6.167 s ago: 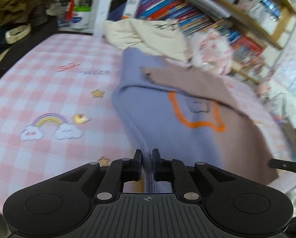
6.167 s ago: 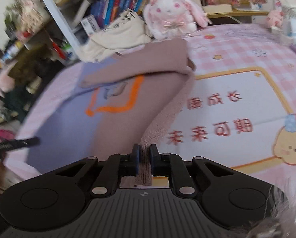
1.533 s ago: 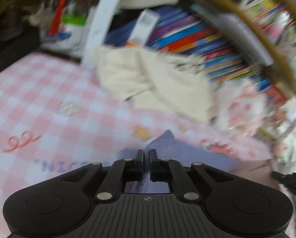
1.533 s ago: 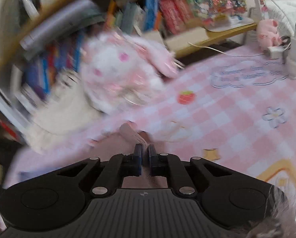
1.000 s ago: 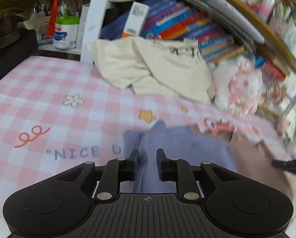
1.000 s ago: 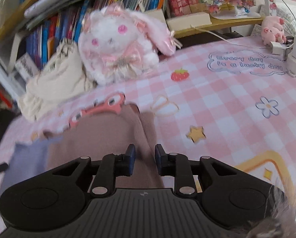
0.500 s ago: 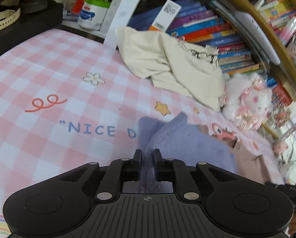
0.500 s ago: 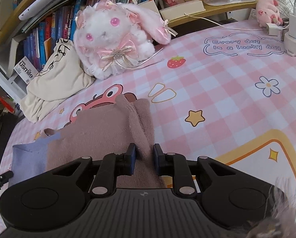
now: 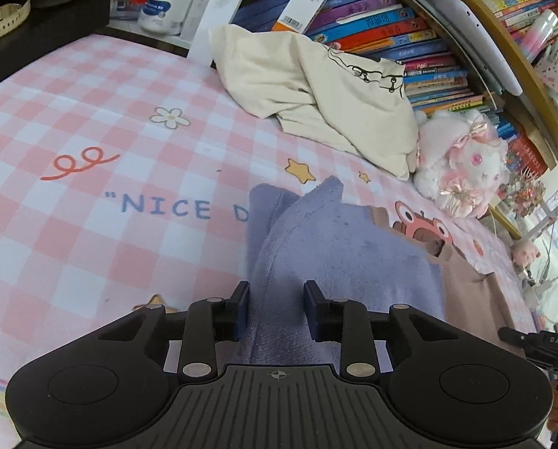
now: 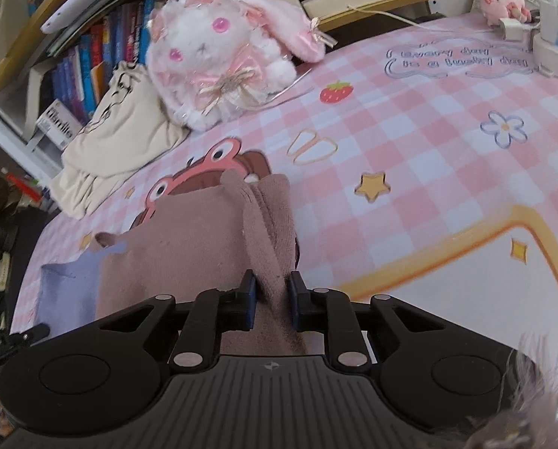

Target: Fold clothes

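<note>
I see my left gripper (image 9: 276,308) spread wide over the fuzzy lilac-and-brown sweater (image 9: 339,247); my right gripper (image 10: 272,299) gapes narrowly around its ridged brown fold.

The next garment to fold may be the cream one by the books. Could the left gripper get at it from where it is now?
Probably yes. The left gripper is open over the purple and brown sweater, and only bare pink checked cloth lies before the crumpled cream garment.

Sweater's (image 9: 339,247) near edge hidden behind left gripper (image 9: 277,308) body, other gripper (R) cut off at frame edge
</note>
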`<action>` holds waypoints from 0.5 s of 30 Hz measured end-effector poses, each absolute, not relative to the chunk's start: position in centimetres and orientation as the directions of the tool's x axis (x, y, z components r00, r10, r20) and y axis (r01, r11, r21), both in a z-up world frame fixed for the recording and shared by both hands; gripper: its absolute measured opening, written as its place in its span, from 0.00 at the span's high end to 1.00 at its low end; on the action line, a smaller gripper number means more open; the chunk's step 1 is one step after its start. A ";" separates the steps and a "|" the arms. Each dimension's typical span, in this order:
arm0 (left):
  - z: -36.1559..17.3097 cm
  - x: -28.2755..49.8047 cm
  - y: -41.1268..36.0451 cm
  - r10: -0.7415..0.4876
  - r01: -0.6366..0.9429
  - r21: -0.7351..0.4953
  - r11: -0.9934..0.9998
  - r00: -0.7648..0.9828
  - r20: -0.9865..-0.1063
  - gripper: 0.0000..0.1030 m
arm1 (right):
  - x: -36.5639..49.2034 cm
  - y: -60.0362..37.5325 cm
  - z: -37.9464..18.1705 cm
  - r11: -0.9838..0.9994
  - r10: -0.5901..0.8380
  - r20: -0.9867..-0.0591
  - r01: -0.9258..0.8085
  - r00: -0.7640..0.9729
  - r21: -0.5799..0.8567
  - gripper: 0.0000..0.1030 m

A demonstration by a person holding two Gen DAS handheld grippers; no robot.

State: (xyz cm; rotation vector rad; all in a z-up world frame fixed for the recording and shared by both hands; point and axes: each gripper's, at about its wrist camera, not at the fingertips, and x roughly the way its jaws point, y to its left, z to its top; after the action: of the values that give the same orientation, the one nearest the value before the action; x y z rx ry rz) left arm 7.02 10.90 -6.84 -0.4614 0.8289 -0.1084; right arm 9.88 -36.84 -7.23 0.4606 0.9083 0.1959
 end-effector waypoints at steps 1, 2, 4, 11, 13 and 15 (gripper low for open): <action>-6.8 6.7 11.0 -0.271 -0.083 -0.435 0.896 0.675 -0.686 0.72 | 9.4 -36.9 -7.3 0.880 0.359 -0.709 0.033 0.606 0.474 0.84; -6.9 6.3 11.1 -0.272 -0.082 -0.436 0.896 0.674 -0.687 0.72 | 9.0 -37.0 -7.4 0.874 0.364 -0.706 0.040 0.607 0.485 0.84; -6.8 5.7 11.3 -0.273 -0.089 -0.441 0.893 0.672 -0.689 0.72 | 8.2 -37.0 -7.5 0.864 0.367 -0.704 0.057 0.607 0.500 0.84; -6.8 3.8 11.8 -0.272 -0.096 -0.446 0.890 0.673 -0.688 0.72 | 6.8 -36.4 -7.3 0.874 0.361 -0.706 0.043 0.609 0.483 0.84; -6.7 3.4 11.9 -0.271 -0.097 -0.445 0.890 0.672 -0.689 0.72 | 6.5 -36.3 -7.3 0.877 0.363 -0.711 0.038 0.602 0.479 0.84; -6.7 3.0 12.2 -0.271 -0.099 -0.447 0.889 0.674 -0.687 0.72 | 6.1 -36.2 -7.3 0.880 0.367 -0.713 0.026 0.597 0.475 0.84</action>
State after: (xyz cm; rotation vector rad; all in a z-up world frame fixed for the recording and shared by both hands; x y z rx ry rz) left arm 3.00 12.24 -6.73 -0.4793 0.8339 -0.1010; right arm 6.13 -36.17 -7.27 0.4702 0.9172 0.2070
